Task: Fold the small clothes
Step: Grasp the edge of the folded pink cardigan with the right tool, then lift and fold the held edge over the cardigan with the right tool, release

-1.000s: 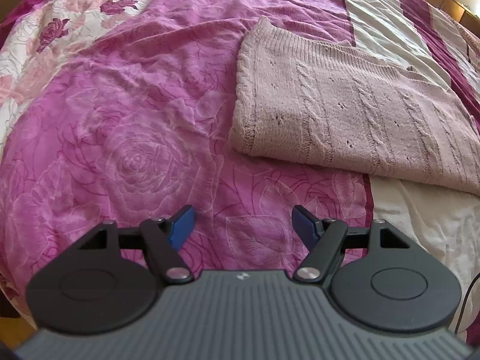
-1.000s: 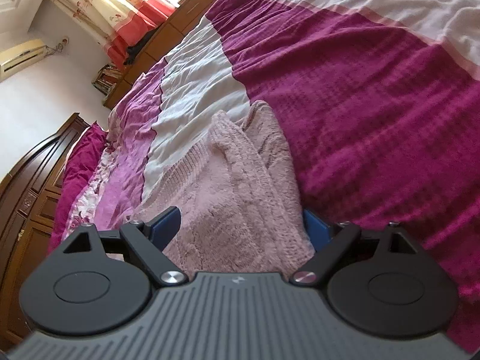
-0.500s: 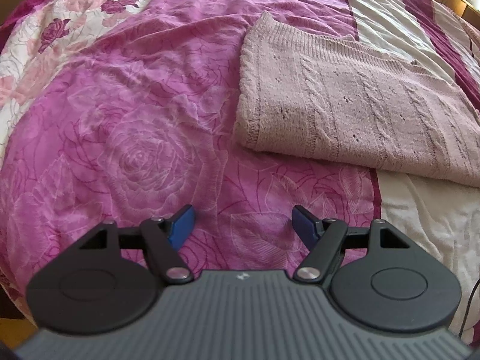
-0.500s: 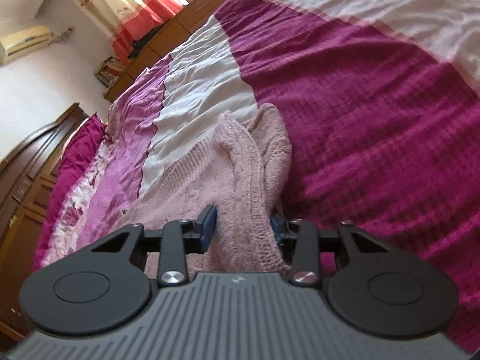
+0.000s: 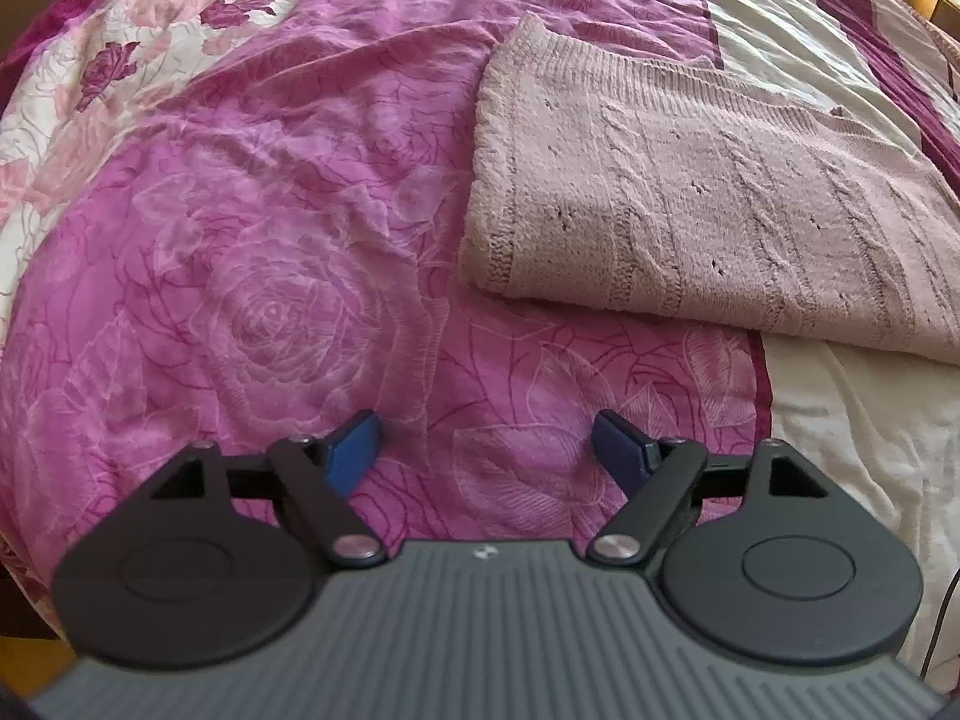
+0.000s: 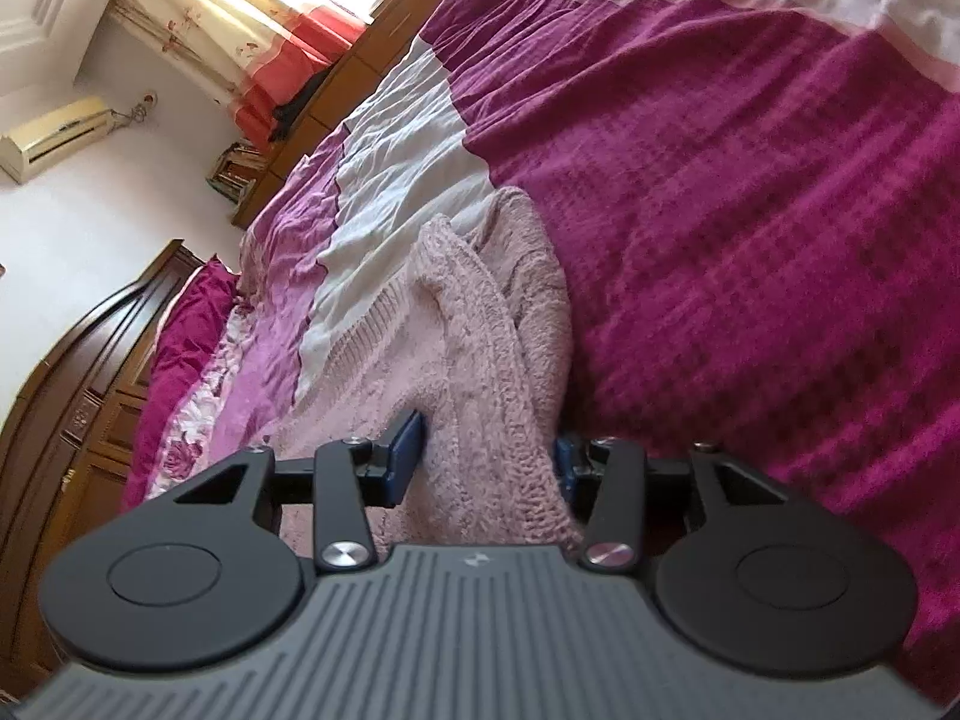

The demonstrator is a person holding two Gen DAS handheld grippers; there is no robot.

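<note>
A pale pink cable-knit sweater (image 5: 690, 198) lies folded flat on the bed, up and to the right in the left wrist view. My left gripper (image 5: 485, 423) hovers over the pink rose bedspread (image 5: 252, 276), short of the sweater's near left corner. Its jaws are opening and nothing is between them. In the right wrist view the sweater (image 6: 480, 324) is bunched into a raised ridge at its other end. My right gripper (image 6: 487, 435) is shut on that ridge, both blue pads pressing into the knit.
The bedspread has white (image 6: 396, 180) and dark magenta (image 6: 750, 210) bands beside the sweater. A dark wooden headboard (image 6: 90, 390), an air conditioner (image 6: 54, 135) and a curtained window (image 6: 240, 18) stand at the far side. A thin cable (image 5: 942, 618) hangs at the bed's right edge.
My right gripper's jaws closed from wide apart onto the bunched sweater, pulling the knit into a narrower ridge. The left gripper's jaws spread slightly wider while it stayed in place.
</note>
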